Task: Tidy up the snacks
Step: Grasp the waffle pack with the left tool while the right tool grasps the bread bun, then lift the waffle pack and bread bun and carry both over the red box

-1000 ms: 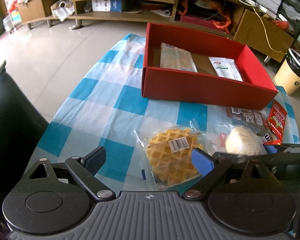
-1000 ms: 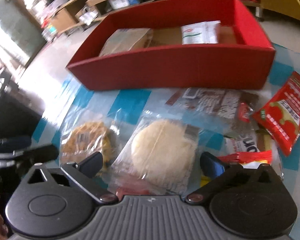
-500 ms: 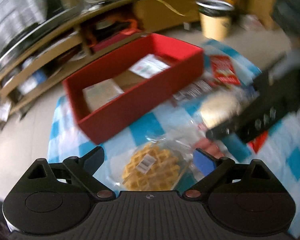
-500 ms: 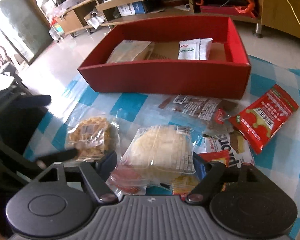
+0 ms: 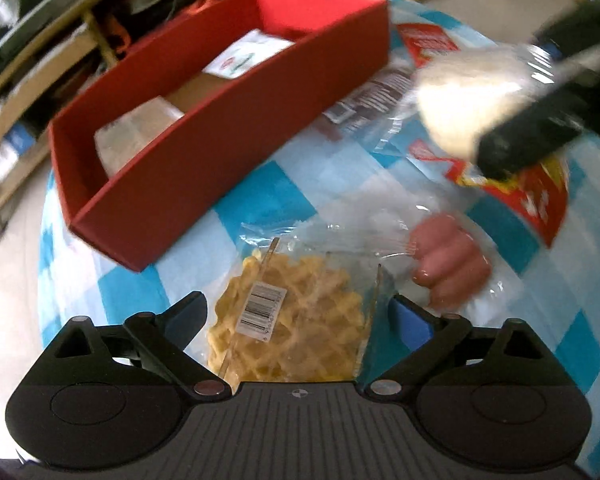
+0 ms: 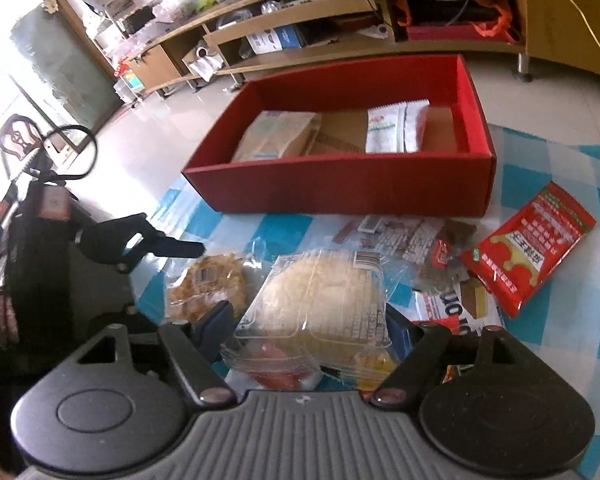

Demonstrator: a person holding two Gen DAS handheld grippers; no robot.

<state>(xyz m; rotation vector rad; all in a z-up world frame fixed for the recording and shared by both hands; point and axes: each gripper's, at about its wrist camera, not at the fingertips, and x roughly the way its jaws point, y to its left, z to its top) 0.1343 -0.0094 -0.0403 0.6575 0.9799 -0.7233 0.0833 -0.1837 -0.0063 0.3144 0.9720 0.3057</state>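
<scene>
Our right gripper (image 6: 310,320) was closed on the bagged bun (image 6: 320,292), pkg lifted between the fingers (image 6: 216,322), w/ the red box (image 6: 340,194) ahead of the tips. Our left gripper (image 5: 296,316) stood wide, both fingers either side of the waffle pack (image 5: 292,332), not yet pinching; sausages (image 5: 448,260) lay just right of them. Step, we judged: carrying the bun to the box. Next move probably needed height over the near wall, then release beside the two packets (image 6: 396,128) inside.

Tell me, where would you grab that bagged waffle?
Probably across the waffle itself, coming straight ahead with the left gripper, whose open fingers already straddle the bag. It lies flat on the checked tablecloth, and the loose clear film beyond it toward the red box would likely slip.
</scene>
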